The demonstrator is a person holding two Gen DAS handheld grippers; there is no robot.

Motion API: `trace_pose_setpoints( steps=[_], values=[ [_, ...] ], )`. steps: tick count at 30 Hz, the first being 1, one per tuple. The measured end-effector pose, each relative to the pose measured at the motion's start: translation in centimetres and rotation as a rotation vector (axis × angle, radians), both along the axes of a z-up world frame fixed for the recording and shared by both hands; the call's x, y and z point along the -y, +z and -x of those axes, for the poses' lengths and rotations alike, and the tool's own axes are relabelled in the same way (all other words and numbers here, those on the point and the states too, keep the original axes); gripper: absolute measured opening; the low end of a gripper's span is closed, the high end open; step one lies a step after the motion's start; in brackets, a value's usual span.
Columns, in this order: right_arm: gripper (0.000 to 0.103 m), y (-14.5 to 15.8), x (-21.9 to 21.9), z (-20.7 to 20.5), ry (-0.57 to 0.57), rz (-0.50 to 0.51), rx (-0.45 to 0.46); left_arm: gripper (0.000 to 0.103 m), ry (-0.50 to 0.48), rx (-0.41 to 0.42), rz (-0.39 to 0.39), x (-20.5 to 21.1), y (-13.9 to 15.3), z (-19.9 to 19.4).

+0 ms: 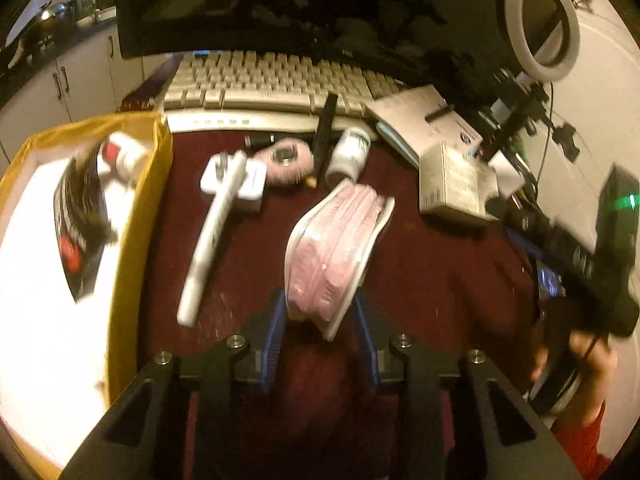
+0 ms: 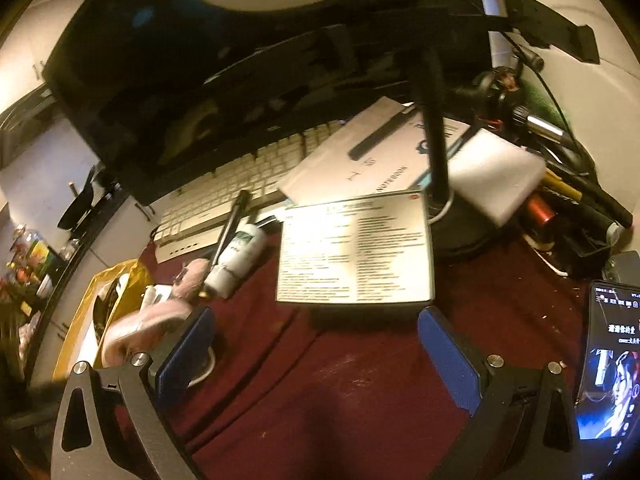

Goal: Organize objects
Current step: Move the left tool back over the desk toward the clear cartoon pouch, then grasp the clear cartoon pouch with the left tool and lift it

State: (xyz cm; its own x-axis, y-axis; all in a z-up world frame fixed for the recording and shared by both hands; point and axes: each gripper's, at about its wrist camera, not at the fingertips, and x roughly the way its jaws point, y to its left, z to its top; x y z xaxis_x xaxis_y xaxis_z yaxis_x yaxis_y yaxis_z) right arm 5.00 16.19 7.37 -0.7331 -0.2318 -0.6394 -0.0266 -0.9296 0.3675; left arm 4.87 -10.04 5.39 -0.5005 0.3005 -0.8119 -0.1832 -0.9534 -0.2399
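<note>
Grippers numbered two: the left gripper [image 1: 322, 312] clenched one pink flat plastic-wrapped pack [image 1: 336, 256] above the maroon tablecloth [image 1: 432, 272]; only the right view showed the empty right gripper [image 2: 316, 344] spread before one grey printed box [image 2: 354, 248].

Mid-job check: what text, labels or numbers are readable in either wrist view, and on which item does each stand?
"NOTEBOOK": on the white notebook, upside down in the right wrist view.
Grey box: dense columns of small print, too blurred to read.
Phone: white characters on screen, too blurred to read.
White bottle: green label, unreadable.
Black packet in the yellow bag: lettering smeared, unreadable.
</note>
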Motion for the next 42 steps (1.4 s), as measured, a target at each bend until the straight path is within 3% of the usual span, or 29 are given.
trace_pose_setpoints(
  steps=[5,9,13,18,23,25,27,31,36,42],
  values=[
    [0.103,0.2,0.4,0.4,0.034,0.025,0.006,0.034,-0.007,-0.016,0.032,0.0,-0.4,-0.1],
    [0.103,0.3,1.4,0.5,0.059,0.009,0.011,0.056,-0.021,-0.066,0.038,-0.5,0.0,0.4],
    [0.103,0.7,2.6,0.7,0.088,0.010,0.011,0.056,-0.011,-0.075,0.016,-0.8,-0.3,1.7],
    [0.103,1.2,4.3,1.0,0.133,0.003,0.007,0.040,0.033,-0.017,-0.059,-0.4,-1.7,3.0],
    [0.103,1.3,5.0,1.7,0.151,0.024,0.030,0.040,0.073,0.013,-0.144,0.6,-2.3,3.0],
    [0.103,1.6,5.5,2.3,0.182,0.060,0.043,0.053,0.091,0.006,-0.178,1.3,-2.4,2.8],
    [0.103,2.2,6.5,3.0,0.202,0.053,0.032,0.079,0.131,-0.005,-0.211,2.2,-2.4,2.8],
    [0.103,2.7,7.7,3.5,0.206,0.024,0.009,0.080,0.192,-0.014,-0.301,3.8,-2.3,2.9],
    [0.103,1.5,8.1,3.9,0.200,0.017,0.044,0.080,0.206,0.017,-0.270,3.2,-3.5,4.4],
    [0.103,1.3,7.6,4.4,0.187,-0.006,0.059,0.079,0.182,-0.027,-0.197,1.5,-3.6,5.5]
  ],
)
